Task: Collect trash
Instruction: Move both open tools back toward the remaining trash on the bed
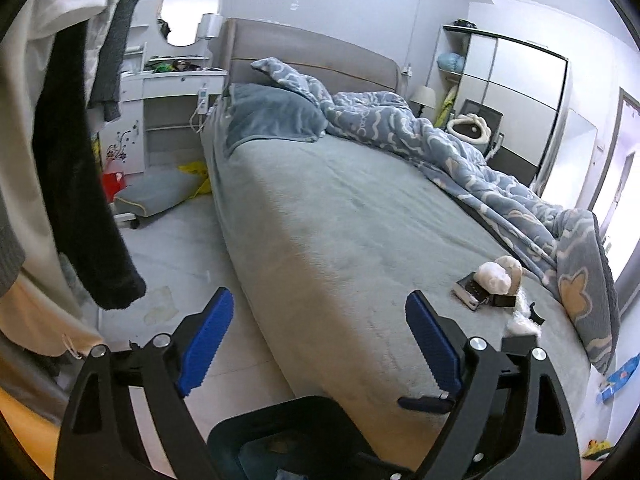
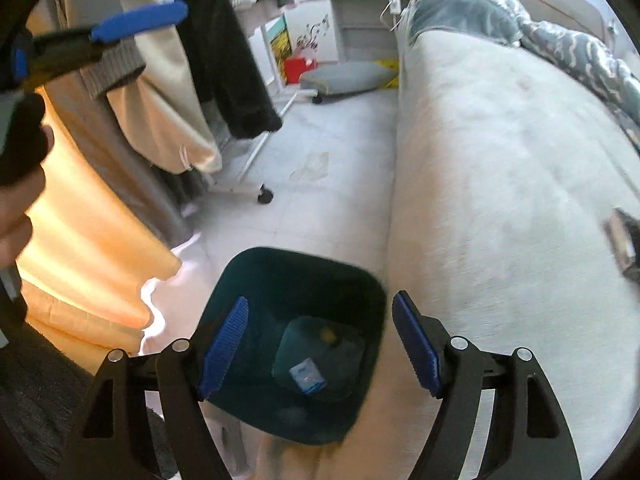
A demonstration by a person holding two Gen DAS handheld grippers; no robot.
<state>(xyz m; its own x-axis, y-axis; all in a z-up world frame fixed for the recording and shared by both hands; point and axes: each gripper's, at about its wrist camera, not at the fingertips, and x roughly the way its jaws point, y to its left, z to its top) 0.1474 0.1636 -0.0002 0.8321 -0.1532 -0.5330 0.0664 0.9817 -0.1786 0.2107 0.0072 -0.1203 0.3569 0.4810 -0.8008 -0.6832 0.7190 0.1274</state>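
Observation:
A small heap of trash lies on the grey bed [image 1: 340, 220] near its foot: a crumpled white tissue [image 1: 494, 276], a dark flat box [image 1: 470, 294] and clear plastic [image 1: 520, 324]. My left gripper [image 1: 319, 296] stands open over the bed's near edge, left of the heap, with nothing between its pads. A dark teal bin [image 2: 240, 276] stands on the floor against the bed, with a small blue packet [image 2: 308, 376] on its bottom. Above the bin my right gripper [image 2: 320, 300] hangs open and empty. One blue left finger [image 2: 140, 22] shows at upper left.
A wheeled clothes rack [image 2: 256, 156] with hanging dark and cream garments [image 2: 224, 60] stands left of the floor strip. An orange curtain [image 2: 88, 240] is beside the bin. A grey cushion [image 1: 156, 194] and a red box [image 1: 114, 184] lie farther along. A blue quilt [image 1: 460, 152] covers the bed's far side.

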